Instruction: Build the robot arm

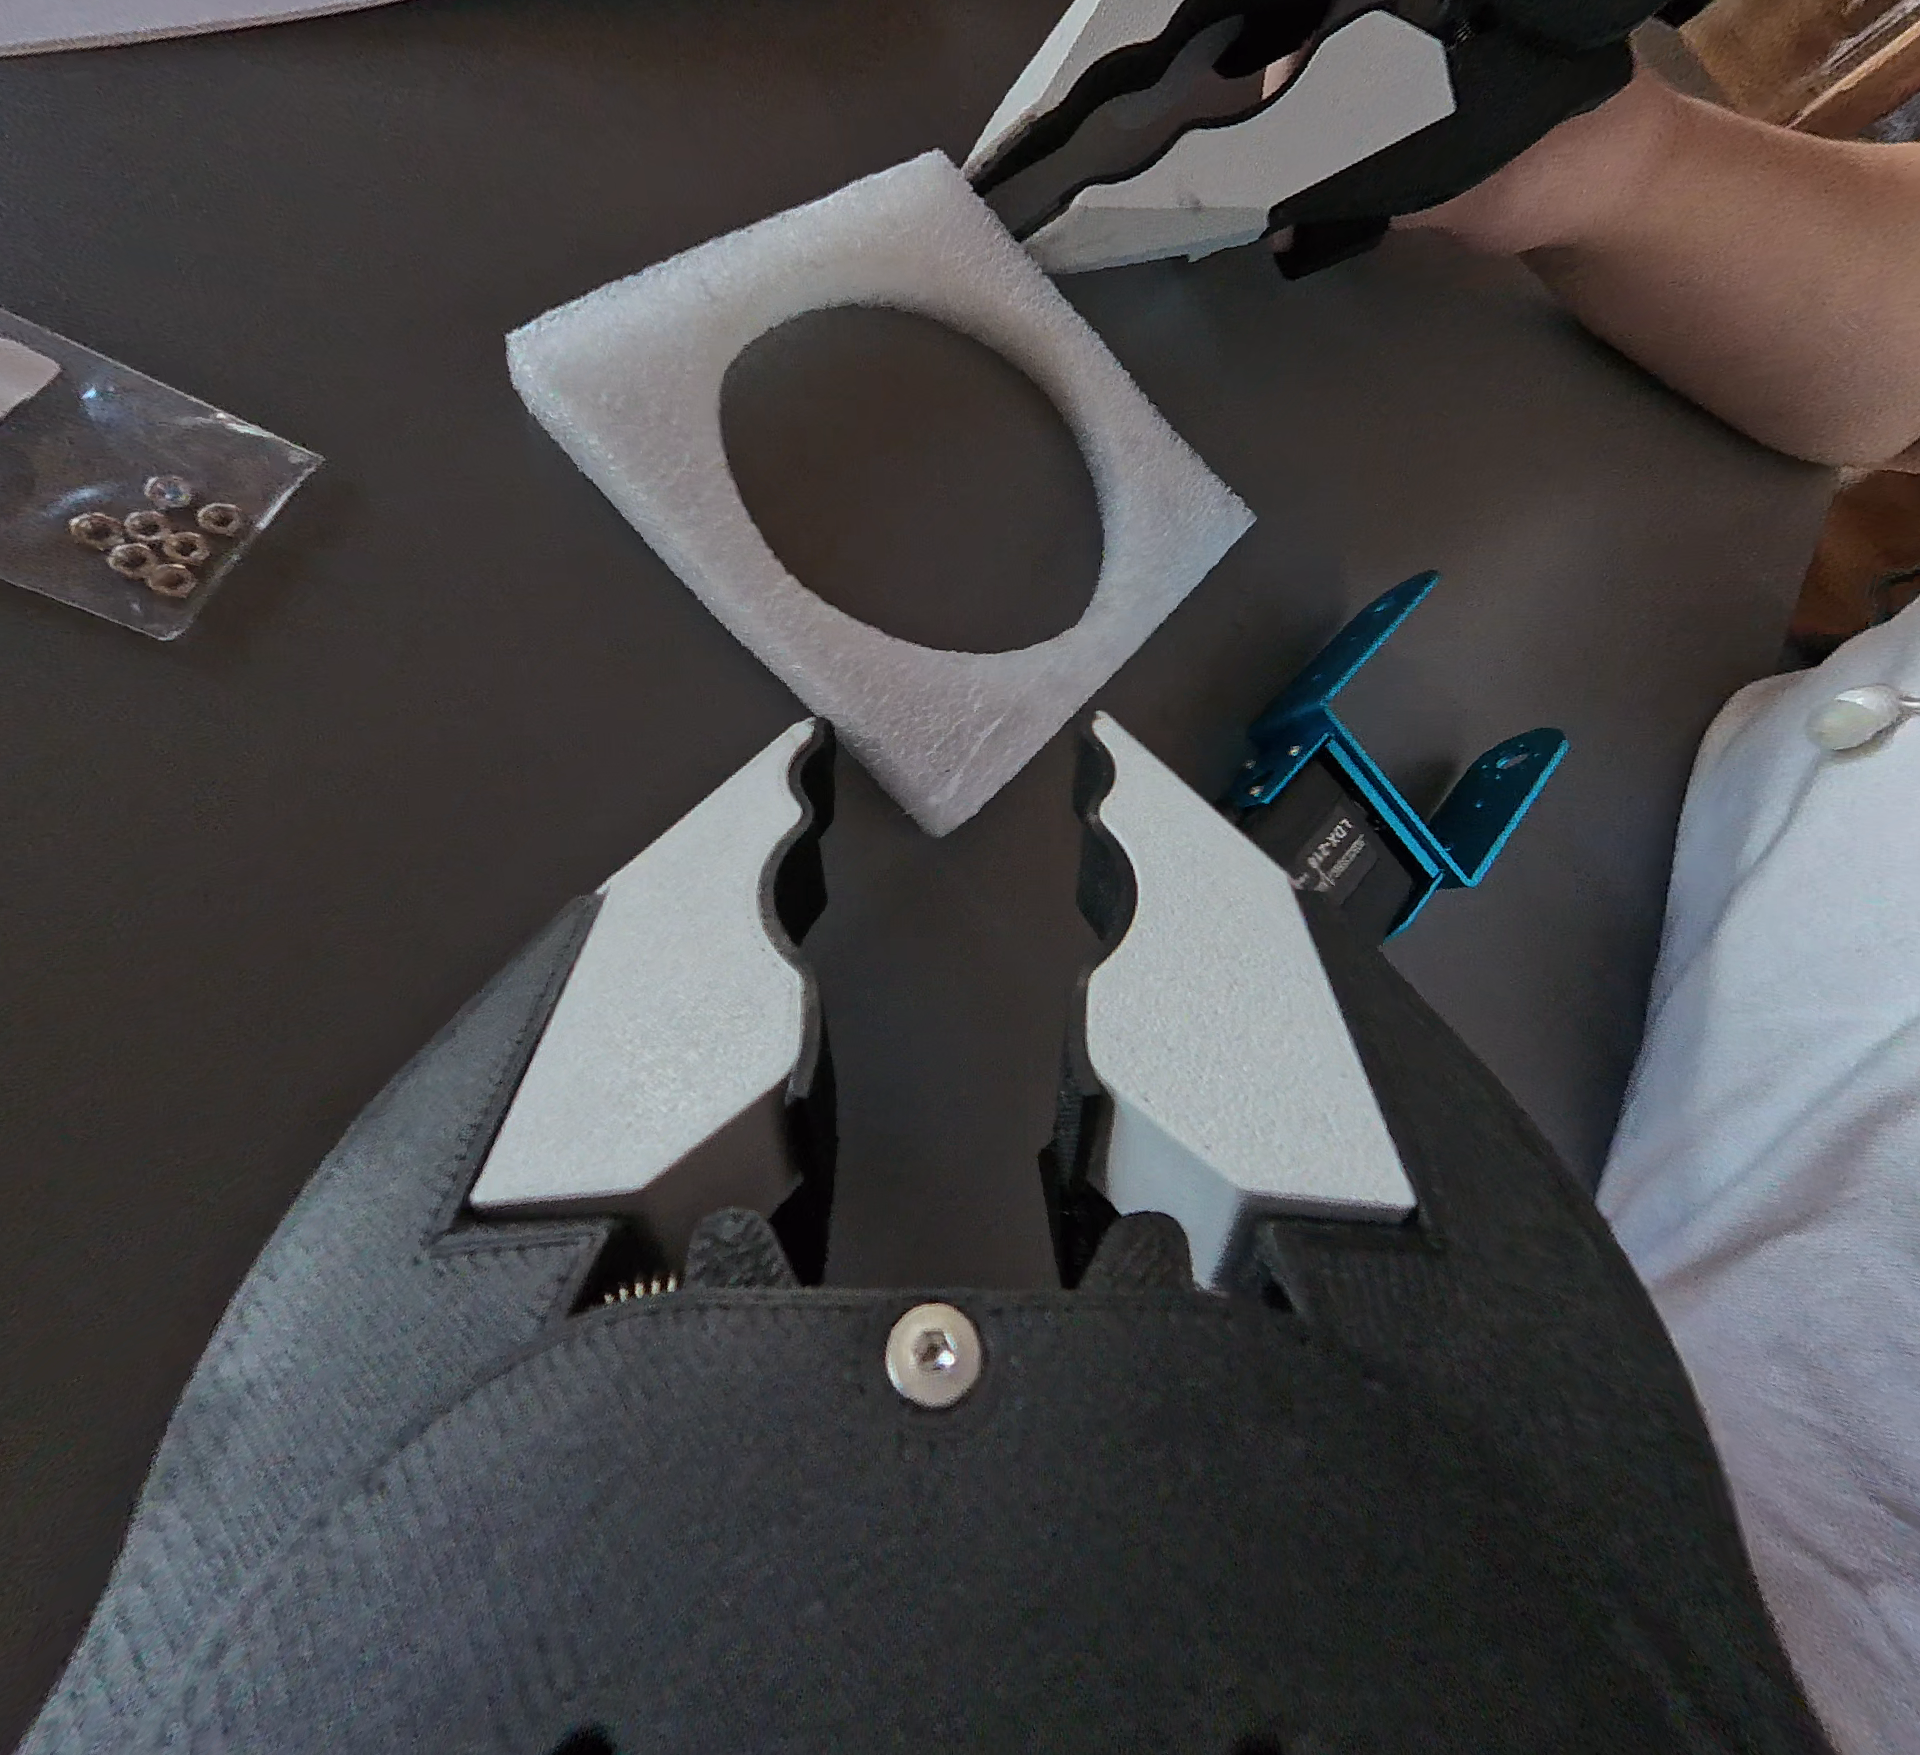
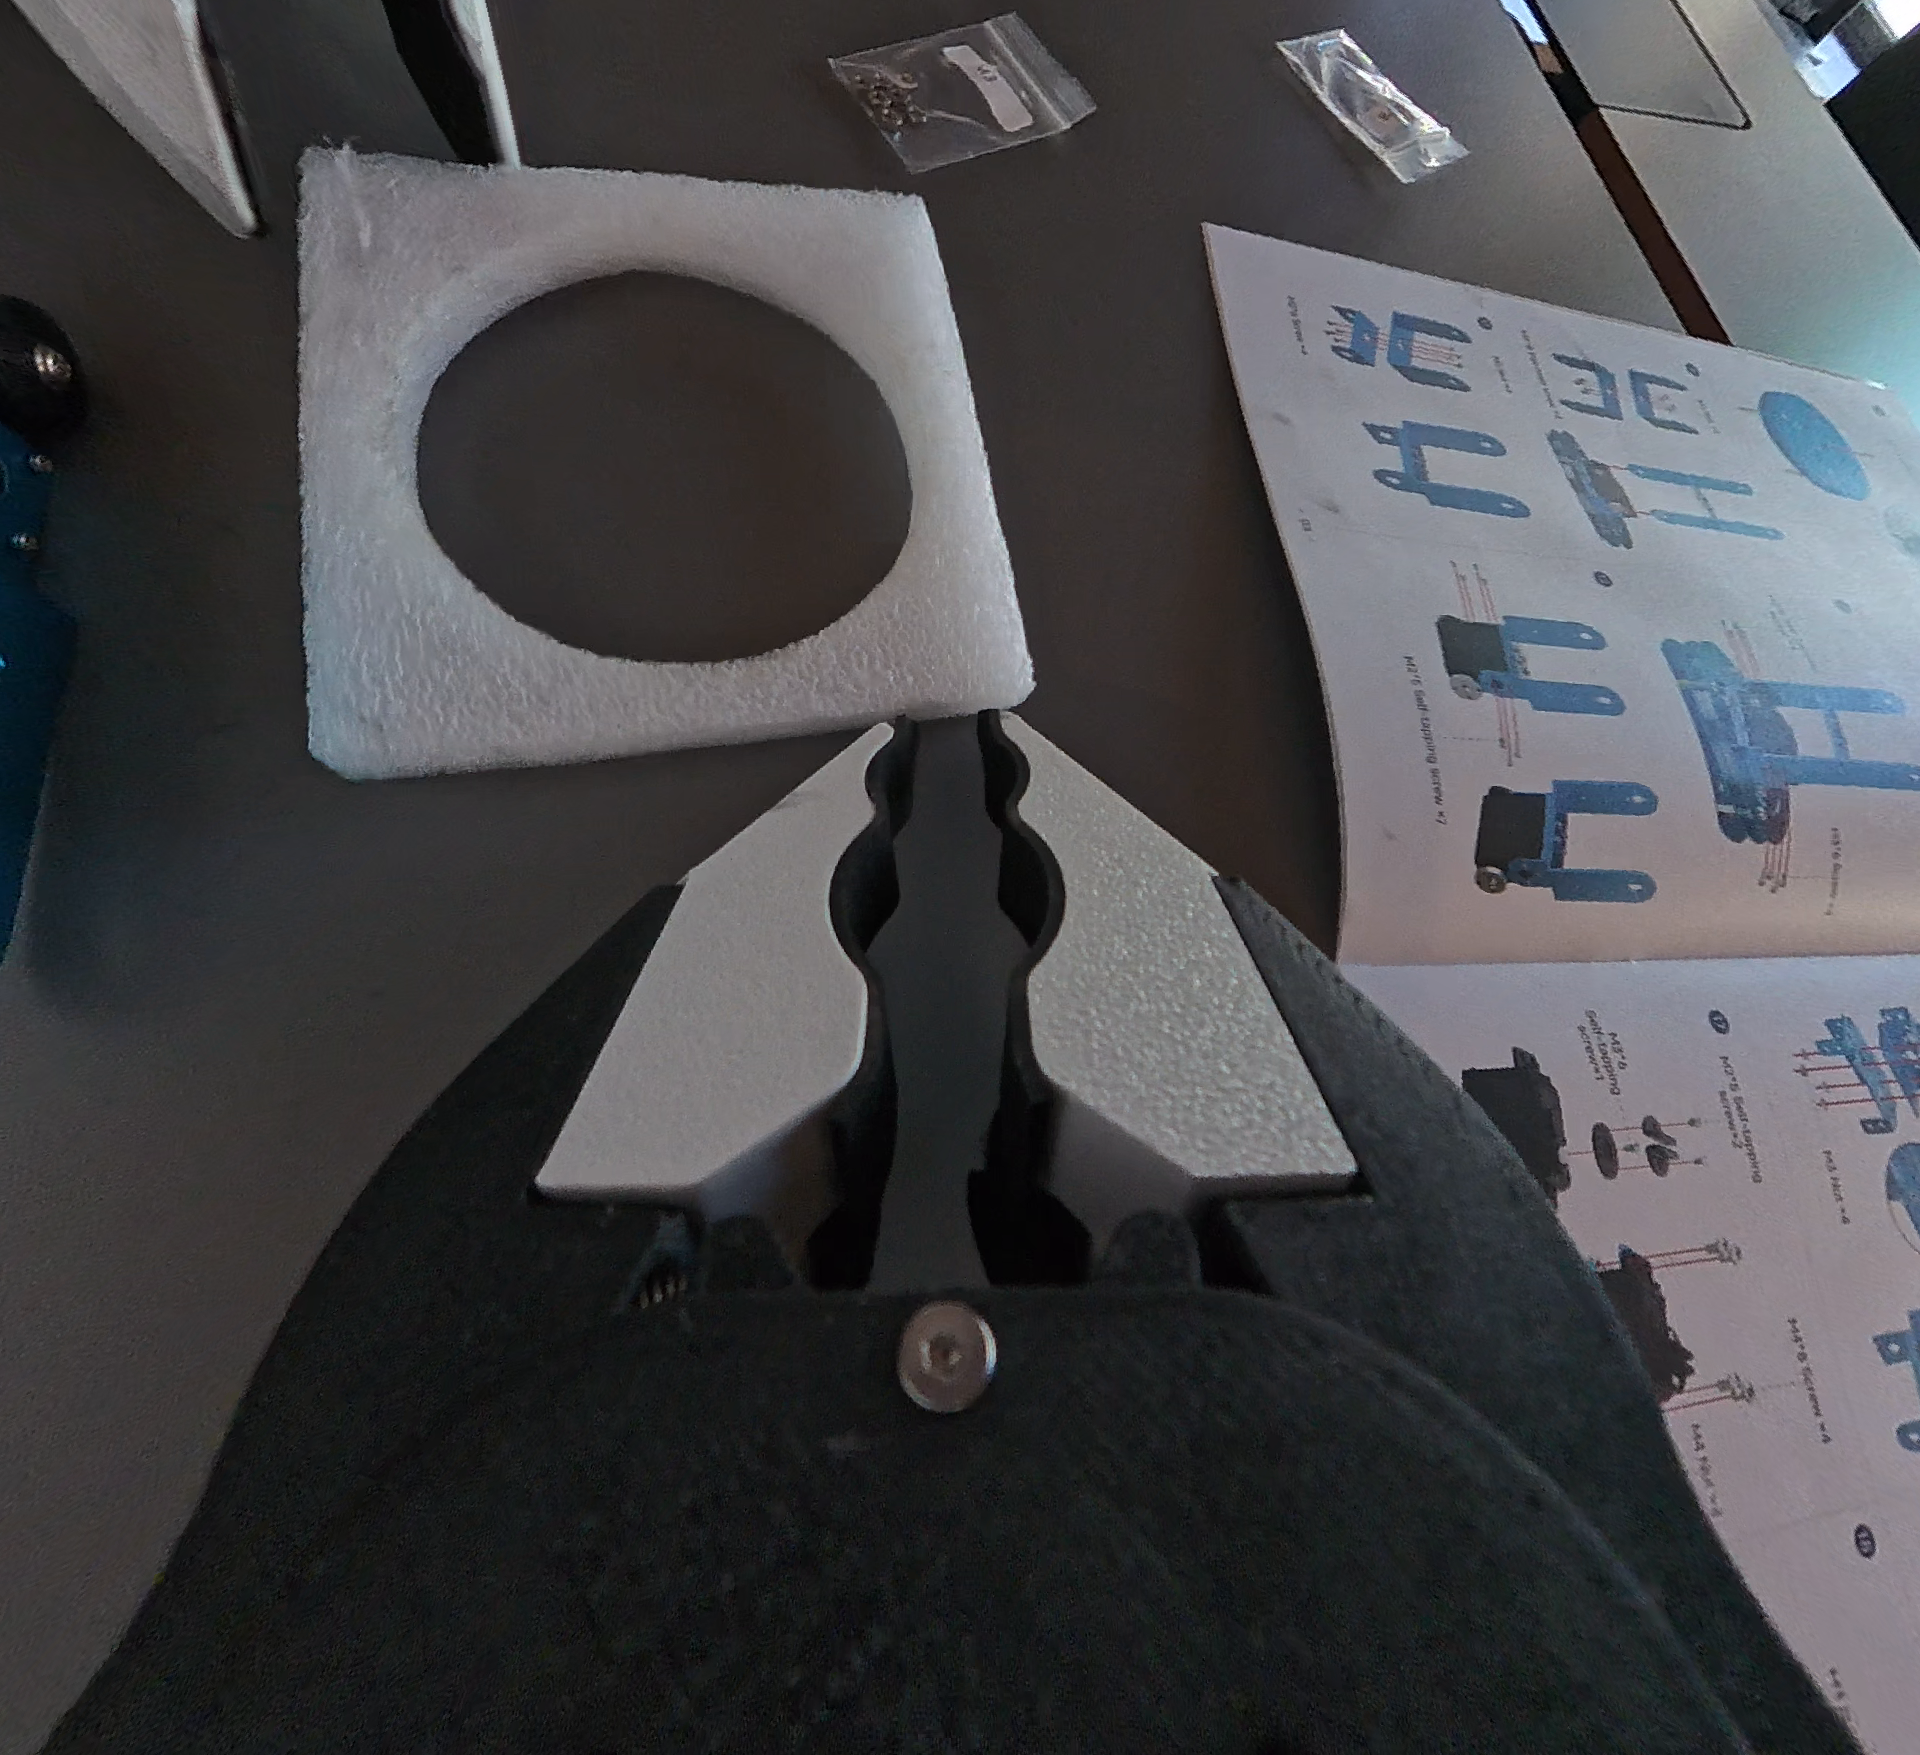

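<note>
- White foam square (image 1: 644, 417) with a round hole cut through it lies flat on the dark bench (image 1: 312, 874). We see the bench carrying its whole weight, with neither tool lifting it.
- Our left tool (image 1: 951, 729) stands with its fingers well apart. One foam corner sits between the tips, and we see no finger pressing it.
- Our right tool (image 2: 948, 723) meets the opposite corner with its fingers drawn nearly together. A narrow gap shows between them with nothing in it, and the tips sit at the foam's edge, so the sheet is bracketed from both ends.
- A blue metal bracket (image 1: 1382, 770) with a black servo body rests just beside the left tool.
- An open instruction booklet (image 2: 1558, 614) lies flat near the right tool, its pages facing up for reading.
- A clear bag of nuts (image 1: 156, 531) lies well apart from the foam, and other small bags (image 2: 956, 84) lie farther off.
</note>
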A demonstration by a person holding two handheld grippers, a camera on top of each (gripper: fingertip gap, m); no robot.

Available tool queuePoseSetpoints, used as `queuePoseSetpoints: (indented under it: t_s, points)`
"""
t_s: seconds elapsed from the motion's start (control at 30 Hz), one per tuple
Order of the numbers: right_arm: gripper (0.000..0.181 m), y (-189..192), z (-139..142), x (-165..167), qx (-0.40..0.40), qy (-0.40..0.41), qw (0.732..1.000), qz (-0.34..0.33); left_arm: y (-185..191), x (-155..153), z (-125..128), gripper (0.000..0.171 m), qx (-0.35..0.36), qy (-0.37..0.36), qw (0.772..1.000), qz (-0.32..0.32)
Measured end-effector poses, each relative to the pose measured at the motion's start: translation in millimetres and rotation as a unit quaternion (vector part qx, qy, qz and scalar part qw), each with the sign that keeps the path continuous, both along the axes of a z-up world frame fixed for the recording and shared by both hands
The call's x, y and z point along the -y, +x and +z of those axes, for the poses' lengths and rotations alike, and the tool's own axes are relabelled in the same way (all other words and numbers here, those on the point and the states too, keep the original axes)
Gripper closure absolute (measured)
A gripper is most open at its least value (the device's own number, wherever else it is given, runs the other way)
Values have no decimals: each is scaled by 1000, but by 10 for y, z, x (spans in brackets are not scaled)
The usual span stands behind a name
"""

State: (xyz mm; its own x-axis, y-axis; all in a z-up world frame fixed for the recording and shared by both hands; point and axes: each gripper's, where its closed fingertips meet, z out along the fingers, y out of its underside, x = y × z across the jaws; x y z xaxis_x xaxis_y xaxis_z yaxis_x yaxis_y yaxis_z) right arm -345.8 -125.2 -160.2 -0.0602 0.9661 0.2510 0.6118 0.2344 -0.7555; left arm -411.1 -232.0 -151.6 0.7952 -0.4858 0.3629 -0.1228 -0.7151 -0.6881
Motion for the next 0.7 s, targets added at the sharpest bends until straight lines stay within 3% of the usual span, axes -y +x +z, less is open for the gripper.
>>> queuePoseSetpoints:
  t_s: [0.43, 0.7]
  points:
    - [167, -6, 21, 35, -8, 27, 1000, 11, -45, 98, 54, 126, -15, 16, 999, 26]
    - [163, 11, 270, -231, -89, 84, 992, -28, -239, 174, 447, 127, -28, 90, 993, 76]
